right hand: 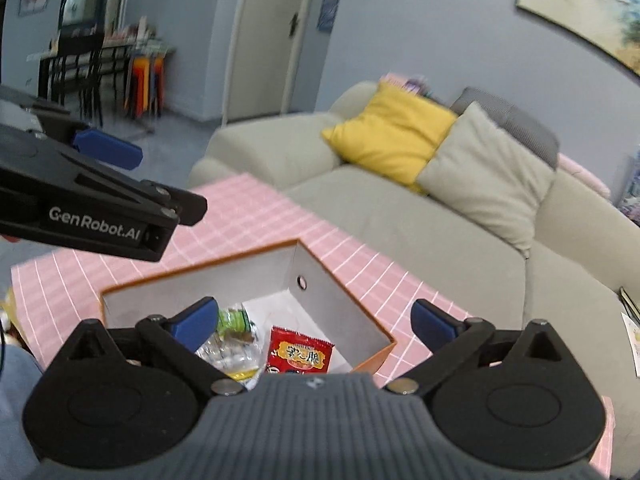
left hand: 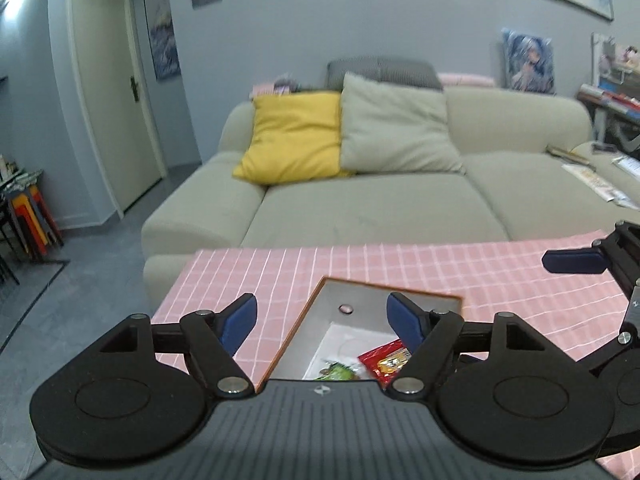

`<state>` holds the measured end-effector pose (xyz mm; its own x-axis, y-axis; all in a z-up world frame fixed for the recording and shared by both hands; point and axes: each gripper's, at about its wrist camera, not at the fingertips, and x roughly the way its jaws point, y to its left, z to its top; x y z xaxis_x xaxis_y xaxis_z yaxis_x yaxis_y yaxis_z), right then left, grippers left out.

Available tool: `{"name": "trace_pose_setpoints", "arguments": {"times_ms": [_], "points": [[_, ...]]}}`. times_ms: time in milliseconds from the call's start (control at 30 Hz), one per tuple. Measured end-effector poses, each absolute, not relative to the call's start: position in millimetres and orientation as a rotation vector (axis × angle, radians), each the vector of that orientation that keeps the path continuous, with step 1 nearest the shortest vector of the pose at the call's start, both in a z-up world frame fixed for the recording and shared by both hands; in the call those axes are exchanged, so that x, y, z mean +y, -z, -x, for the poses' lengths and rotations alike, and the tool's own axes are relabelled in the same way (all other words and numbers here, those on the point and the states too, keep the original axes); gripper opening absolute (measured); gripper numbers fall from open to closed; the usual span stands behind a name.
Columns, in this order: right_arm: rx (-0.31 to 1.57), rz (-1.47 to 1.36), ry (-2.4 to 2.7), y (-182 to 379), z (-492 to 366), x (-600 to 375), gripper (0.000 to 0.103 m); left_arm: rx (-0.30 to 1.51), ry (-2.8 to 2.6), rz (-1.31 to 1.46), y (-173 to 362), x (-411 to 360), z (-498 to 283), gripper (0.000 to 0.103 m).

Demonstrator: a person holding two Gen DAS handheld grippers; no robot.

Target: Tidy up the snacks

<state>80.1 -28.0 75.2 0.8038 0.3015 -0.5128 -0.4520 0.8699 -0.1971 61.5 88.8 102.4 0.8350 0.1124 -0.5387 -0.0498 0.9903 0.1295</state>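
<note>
Left gripper (left hand: 322,322) and right gripper (right hand: 314,322) are both hanging wide apart, gripping nothing. Red snack packet (right hand: 300,354) and green snack packet (right hand: 232,318) are lying in the box (right hand: 340,300) just below both. Judgement: keep clear of box walls when seeking the next snack.

Mounted behind each gripper, aimed forward and somewhat down along the fingers. Left wrist view: close above the tabletop (left hand: 400,268), facing the sofa (left hand: 360,200) squarely. Right wrist view: equally close, angled toward the sofa's left end and door (right hand: 264,40). Shared by both: open box (left hand: 308,332) (right hand: 320,284), pink cloth, yellow cushion (left hand: 292,136) (right hand: 392,136).
</note>
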Motion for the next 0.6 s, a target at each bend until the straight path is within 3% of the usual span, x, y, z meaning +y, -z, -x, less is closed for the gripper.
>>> {"name": "trace_pose_setpoints", "arguments": {"times_ms": [300, 600], "points": [[0.406, 0.166, -0.373, -86.5, -10.3, -70.0, 0.099, 0.496, -0.083, 0.003, -106.4, 83.3, -17.7, 0.093], [0.45, 0.101, -0.29, -55.4, 13.3, -89.3, 0.099, 0.568, -0.132, 0.021, -70.6, 78.5, 1.8, 0.099]]}}
